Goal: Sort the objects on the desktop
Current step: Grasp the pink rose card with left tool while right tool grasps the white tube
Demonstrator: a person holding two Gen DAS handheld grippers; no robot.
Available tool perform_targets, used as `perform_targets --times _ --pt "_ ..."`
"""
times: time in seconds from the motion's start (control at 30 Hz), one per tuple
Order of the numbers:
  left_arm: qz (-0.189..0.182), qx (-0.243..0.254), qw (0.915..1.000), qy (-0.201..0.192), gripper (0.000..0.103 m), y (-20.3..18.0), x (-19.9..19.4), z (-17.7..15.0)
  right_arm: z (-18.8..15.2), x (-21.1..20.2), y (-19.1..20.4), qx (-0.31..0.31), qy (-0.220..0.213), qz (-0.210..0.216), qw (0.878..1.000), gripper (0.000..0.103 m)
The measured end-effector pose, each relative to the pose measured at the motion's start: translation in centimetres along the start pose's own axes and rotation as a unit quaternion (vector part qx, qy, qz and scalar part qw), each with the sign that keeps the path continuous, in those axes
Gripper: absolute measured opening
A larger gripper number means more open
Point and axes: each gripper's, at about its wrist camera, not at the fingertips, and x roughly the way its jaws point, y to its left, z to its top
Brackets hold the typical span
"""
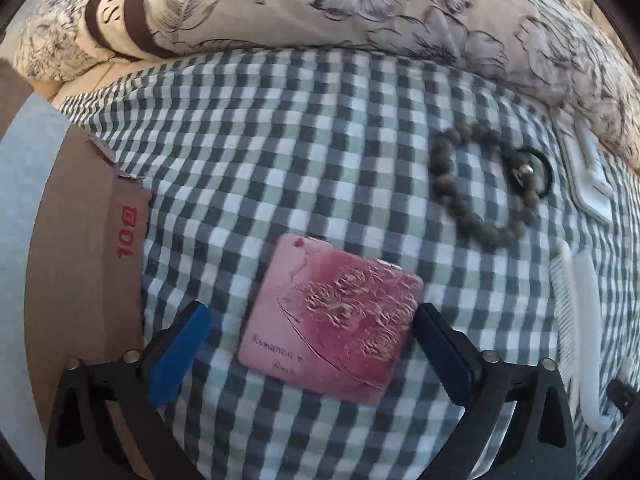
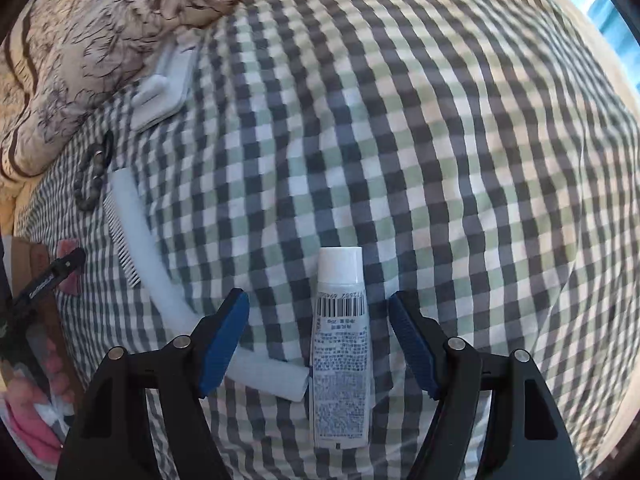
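Note:
A pink square compact (image 1: 332, 316) with embossed roses lies on the checked cloth (image 1: 280, 140). My left gripper (image 1: 310, 346) is open, its blue pads either side of the compact and apart from it. A white tube (image 2: 341, 344) with a barcode lies cap-away between the pads of my open right gripper (image 2: 318, 344), not touched. A white comb (image 2: 160, 280) lies just left of the tube, its handle end under the right gripper's left finger. The same comb (image 1: 576, 332) shows at the right edge of the left wrist view.
A cardboard box (image 1: 88, 264) stands left of the compact. A dark bead bracelet (image 1: 484, 184) and a black hair tie (image 1: 544, 172) lie at the right, with a white flat item (image 1: 588, 172) beyond. A floral quilt (image 1: 320, 8) bounds the far side. A person's hand (image 2: 36, 392) shows low left.

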Motion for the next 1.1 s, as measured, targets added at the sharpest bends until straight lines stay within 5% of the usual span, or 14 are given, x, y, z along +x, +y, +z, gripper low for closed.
perform_targets --times 0.17,0.23,0.27,0.3,0.6,0.83,1.1 --pt "-0.014 -0.004 0.9999 0.005 0.103 0.3 0.3 0.0 -0.2 0.2 0.4 -0.021 0.009 -0.038 0.999 0.057" --pt "-0.026 -0.002 0.9997 0.005 0.094 0.4 0.1 -0.1 -0.2 -0.2 0.0 -0.016 0.010 -0.044 0.999 0.029" --pt "-0.037 0.001 0.9993 0.004 0.088 0.3 -0.2 -0.2 -0.2 -0.3 -0.2 -0.014 0.012 -0.044 0.999 0.026" --pt "-0.040 0.005 0.9992 0.003 0.079 0.2 -0.4 -0.3 -0.2 -0.5 -0.6 -0.009 0.013 -0.036 0.999 0.026" --pt "-0.035 0.019 0.9992 -0.005 0.078 -0.5 -4.3 -1.2 -1.4 -5.4 -2.2 0.017 -0.012 -0.013 1.000 0.026" --pt "-0.037 0.040 0.9976 -0.043 0.078 -1.6 -11.8 -1.8 -2.5 -12.1 -1.5 -0.003 -0.044 0.002 0.999 0.026" --pt "-0.056 0.037 0.9920 -0.106 0.078 1.2 -22.9 -1.5 -4.6 -19.8 4.3 -0.064 -0.091 0.037 0.993 0.026"
